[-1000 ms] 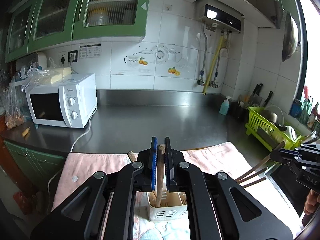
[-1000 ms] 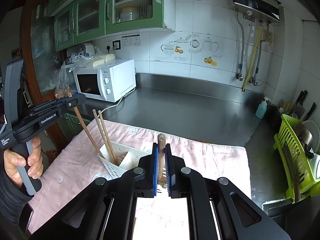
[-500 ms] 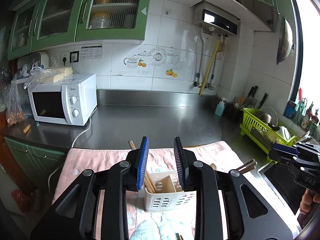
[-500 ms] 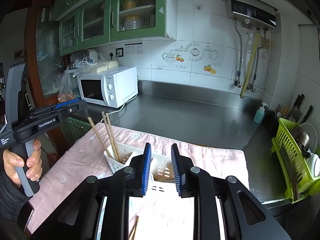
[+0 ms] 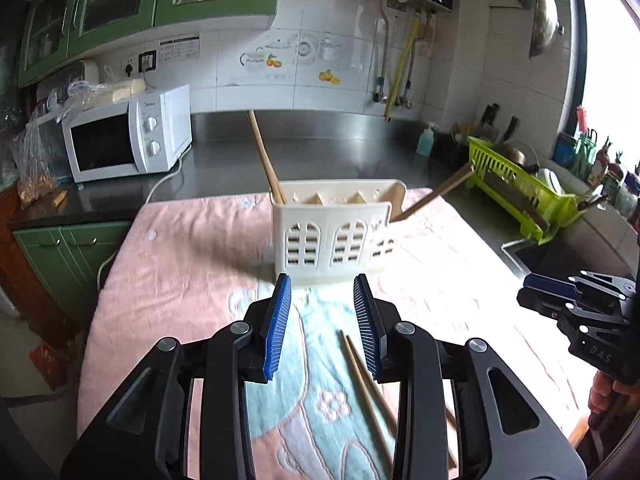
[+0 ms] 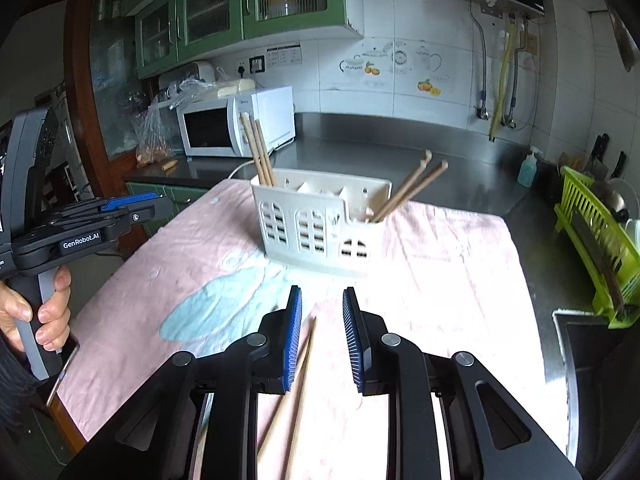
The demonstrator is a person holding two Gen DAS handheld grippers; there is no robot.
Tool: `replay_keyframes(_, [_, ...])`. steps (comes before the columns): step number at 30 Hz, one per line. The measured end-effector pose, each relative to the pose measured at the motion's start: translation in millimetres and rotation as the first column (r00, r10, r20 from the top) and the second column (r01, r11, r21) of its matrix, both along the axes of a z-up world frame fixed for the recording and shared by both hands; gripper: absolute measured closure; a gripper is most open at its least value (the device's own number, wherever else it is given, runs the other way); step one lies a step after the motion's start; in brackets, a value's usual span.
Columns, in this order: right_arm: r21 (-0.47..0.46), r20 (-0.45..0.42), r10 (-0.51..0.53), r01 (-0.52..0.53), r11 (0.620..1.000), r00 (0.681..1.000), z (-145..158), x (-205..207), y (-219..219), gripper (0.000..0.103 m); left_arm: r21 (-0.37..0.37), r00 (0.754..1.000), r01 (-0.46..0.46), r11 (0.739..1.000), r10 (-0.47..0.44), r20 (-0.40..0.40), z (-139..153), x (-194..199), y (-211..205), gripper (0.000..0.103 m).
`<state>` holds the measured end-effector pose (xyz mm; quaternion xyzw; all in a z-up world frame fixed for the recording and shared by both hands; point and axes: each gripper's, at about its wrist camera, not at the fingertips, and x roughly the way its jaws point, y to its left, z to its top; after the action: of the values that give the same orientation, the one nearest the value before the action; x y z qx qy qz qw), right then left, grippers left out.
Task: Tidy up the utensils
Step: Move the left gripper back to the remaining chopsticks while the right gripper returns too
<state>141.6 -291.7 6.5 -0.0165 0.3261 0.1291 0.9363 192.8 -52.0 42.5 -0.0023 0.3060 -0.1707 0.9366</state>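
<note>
1. Holder [image 5: 334, 236], white plastic with arched slots in its walls, stands upright on a pink cloth [image 5: 180, 272] that covers part of a steel counter [image 5: 320, 152]; inner walls split it into several compartments.
2. Left end compartment: three wooden chopsticks [image 6: 258, 150] stand close together and lean toward the microwave [image 6: 236, 122].
3. Right end compartment: two more chopsticks [image 6: 408, 188] lean outward over the rim toward the dish rack [image 6: 600, 236]. The middle compartments show nothing standing above the rim.
4. Loose chopsticks [image 6: 298, 380] lie flat on the cloth near the cameras, well in front of the holder.
5. Left gripper [image 5: 322, 308]: its blue fingers are spreading apart, nothing is pinched between them, and the loose chopsticks lie on the cloth just beneath its right finger.
6. Right gripper [image 6: 322, 322]: fingers stand apart and grip nothing; one loose chopstick lies on the cloth below the gap.
7. Dish rack, lime green, at the counter's right end, holds dishes that are too small to name.
</note>
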Motion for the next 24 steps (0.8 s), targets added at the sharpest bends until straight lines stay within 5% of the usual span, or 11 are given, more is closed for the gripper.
replay_keyframes(11, [0.043, -0.131, -0.040, 0.046, 0.998, 0.991, -85, -53, 2, 0.082, 0.010, 0.991, 0.018, 1.000, -0.016, -0.133, -82, -57, -8, 0.070])
replay_keyframes(24, [0.039, -0.189, -0.062, 0.070, 0.997, 0.980, -125, -78, 7, 0.082, 0.013, 0.954, 0.096, 0.995, -0.088, -0.285, -145, -83, -39, 0.071])
